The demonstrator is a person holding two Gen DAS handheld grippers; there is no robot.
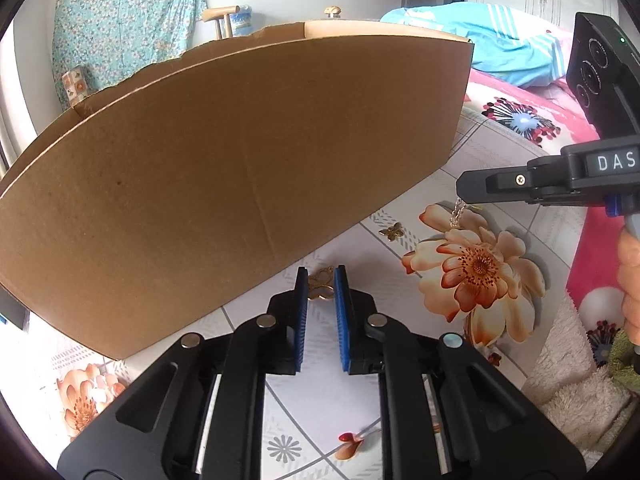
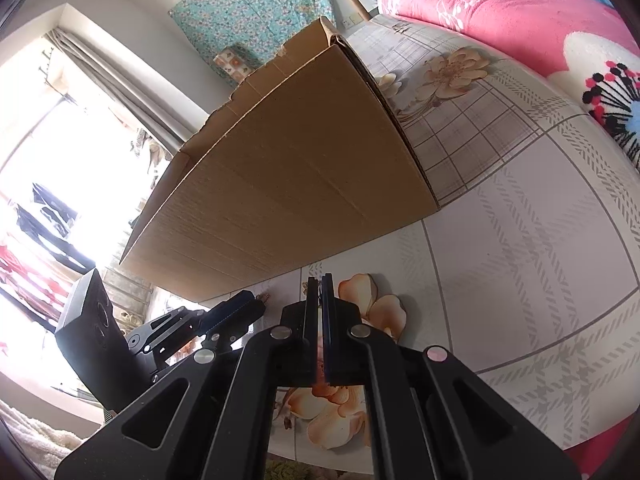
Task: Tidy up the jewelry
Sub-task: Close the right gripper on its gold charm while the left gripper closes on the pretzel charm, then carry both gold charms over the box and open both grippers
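- On the flower-patterned tablecloth (image 1: 400,280), in the left wrist view, a tall cardboard box (image 1: 224,184) stands straight ahead and fills most of the frame.
- The left gripper (image 1: 321,285) is held low near the box's base, its blue-padded fingers (image 1: 341,312) set a narrow gap apart.
- A gold ornate jewelry piece (image 1: 321,286) lies on the cloth between those fingertips; whether the pads touch it cannot be told.
- A small gold flower-shaped piece (image 1: 391,232) lies on the cloth near the box's lower right corner, apart from both grippers.
- The right gripper (image 1: 460,194) comes in from the right edge, seen side-on, with a thin silver chain (image 1: 457,212) dangling from its tip above a printed orange flower.
- A person's hand (image 1: 630,276) grips the handle at the right edge.
- In the right wrist view, the right gripper (image 2: 319,284) has its fingers pressed nearly together; the chain between them is barely visible here.
- The cardboard box (image 2: 288,184) rises just ahead and to the left.
- The left gripper (image 2: 250,302) shows at lower left beside the box's base.
- A pink floral blanket (image 2: 500,12) lies beyond the table's far edge.
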